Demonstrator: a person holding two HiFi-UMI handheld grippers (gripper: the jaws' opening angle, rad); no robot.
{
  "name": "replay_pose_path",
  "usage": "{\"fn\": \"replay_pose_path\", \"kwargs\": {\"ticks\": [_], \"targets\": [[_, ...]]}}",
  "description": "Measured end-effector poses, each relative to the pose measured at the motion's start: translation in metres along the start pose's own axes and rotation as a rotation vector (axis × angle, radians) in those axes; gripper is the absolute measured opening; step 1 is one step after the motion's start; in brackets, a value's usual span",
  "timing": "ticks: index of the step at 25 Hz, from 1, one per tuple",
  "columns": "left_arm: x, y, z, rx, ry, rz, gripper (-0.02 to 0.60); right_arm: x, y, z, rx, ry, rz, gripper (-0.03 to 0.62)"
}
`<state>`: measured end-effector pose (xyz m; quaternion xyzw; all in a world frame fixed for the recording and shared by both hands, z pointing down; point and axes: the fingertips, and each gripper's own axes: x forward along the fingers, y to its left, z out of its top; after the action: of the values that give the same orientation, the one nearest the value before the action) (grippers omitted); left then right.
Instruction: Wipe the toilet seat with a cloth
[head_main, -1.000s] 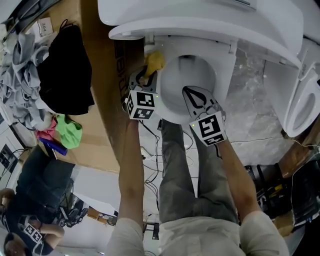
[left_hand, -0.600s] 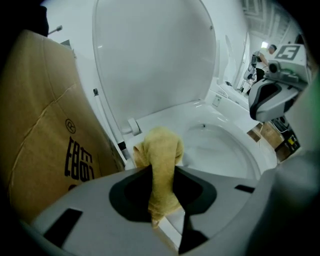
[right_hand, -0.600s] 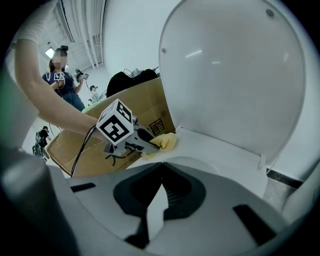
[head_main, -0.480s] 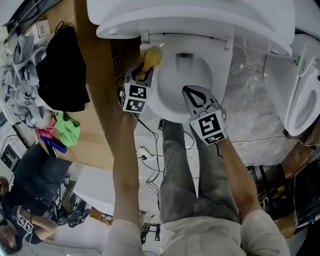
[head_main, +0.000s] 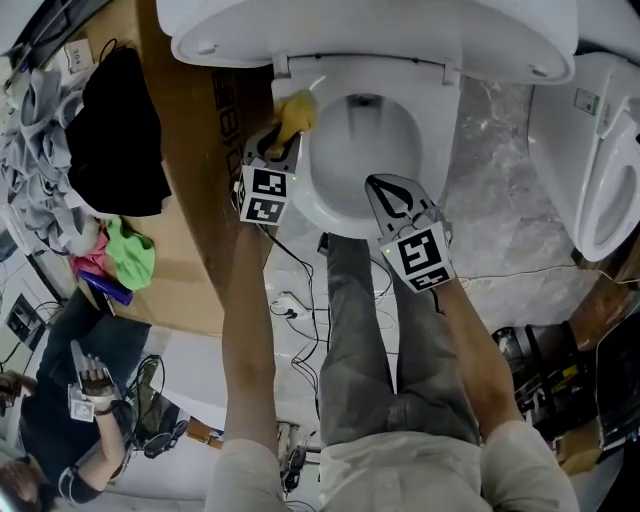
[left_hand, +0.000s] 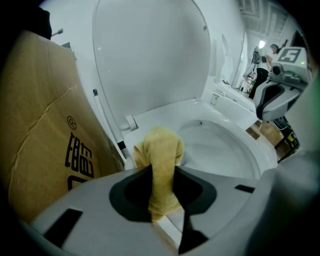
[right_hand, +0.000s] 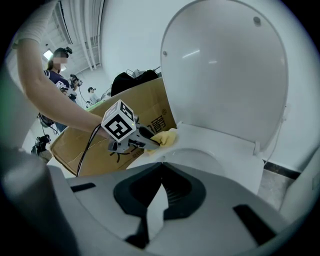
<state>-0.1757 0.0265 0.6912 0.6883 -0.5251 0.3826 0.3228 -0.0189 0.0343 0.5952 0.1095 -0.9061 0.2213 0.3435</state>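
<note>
1. Cloth (head_main: 296, 110), yellow and bunched, lies on the rear left corner of the toilet seat (head_main: 441, 135), just beside the cardboard box (head_main: 190, 200) that stands along the toilet's left side.
2. Left gripper (head_main: 282, 142) has its jaws clamped on the cloth (left_hand: 159, 155); a fold of it hangs down between them and the rest bulges out ahead of the tips, pressed to the seat near the hinge.
3. Raised lid (head_main: 370, 40) stands upright behind the seat; the bowl (head_main: 365, 150) lies open below it.
4. Right gripper (head_main: 374, 182) is over the front of the seat, well apart from the cloth. Its jaws (right_hand: 162, 166) are closed tip to tip with nothing between them; whether they touch the seat cannot be told.
5. Second toilet (head_main: 605, 190) stands at the far right.
</note>
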Motion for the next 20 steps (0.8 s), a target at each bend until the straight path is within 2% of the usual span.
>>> {"fn": "replay_pose_path", "kwargs": {"ticks": [8,20], "targets": [[-0.008,-0.011,-0.017,-0.014,-0.009,0.003,0.120,-0.005,0.009,-0.009,0.009,-0.002,-0.023,0.008],[-0.019,-0.033,-0.040,0.068,-0.003,-0.033,0.120,-0.018,0.029,-0.024,0.075,-0.029,-0.099,0.008]]}}
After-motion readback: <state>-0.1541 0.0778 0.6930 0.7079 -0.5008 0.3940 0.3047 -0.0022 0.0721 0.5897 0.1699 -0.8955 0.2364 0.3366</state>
